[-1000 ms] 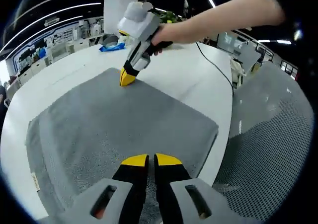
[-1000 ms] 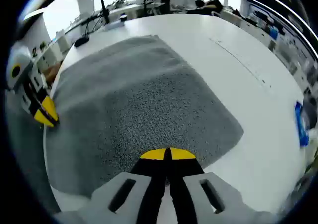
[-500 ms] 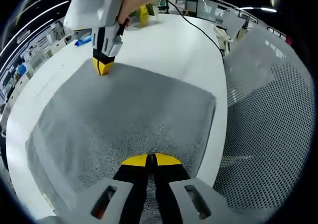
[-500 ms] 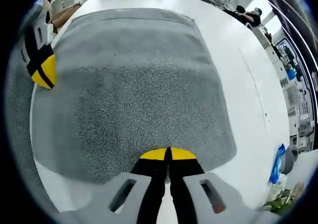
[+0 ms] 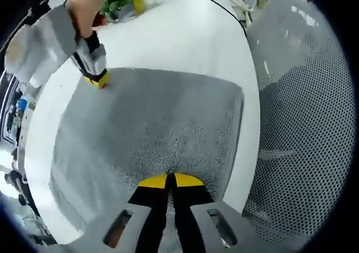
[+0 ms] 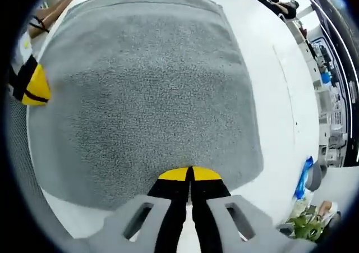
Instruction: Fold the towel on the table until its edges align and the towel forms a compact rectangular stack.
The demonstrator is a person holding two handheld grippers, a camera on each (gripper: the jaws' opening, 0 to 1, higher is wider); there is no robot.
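The grey terry-cloth towel (image 5: 151, 135) lies spread on the round white bench (image 5: 185, 40), one side running close along the bench's edge. The left claw (image 5: 167, 180), its yellow-tipped jaws pressed together, pinches the towel's near edge; the right claw (image 6: 189, 173), likewise closed, pinches another edge. By my reading this is the grasp before a fold. The next move calls for lifting both held points together and carrying them over to the opposite side, keeping the edges level.
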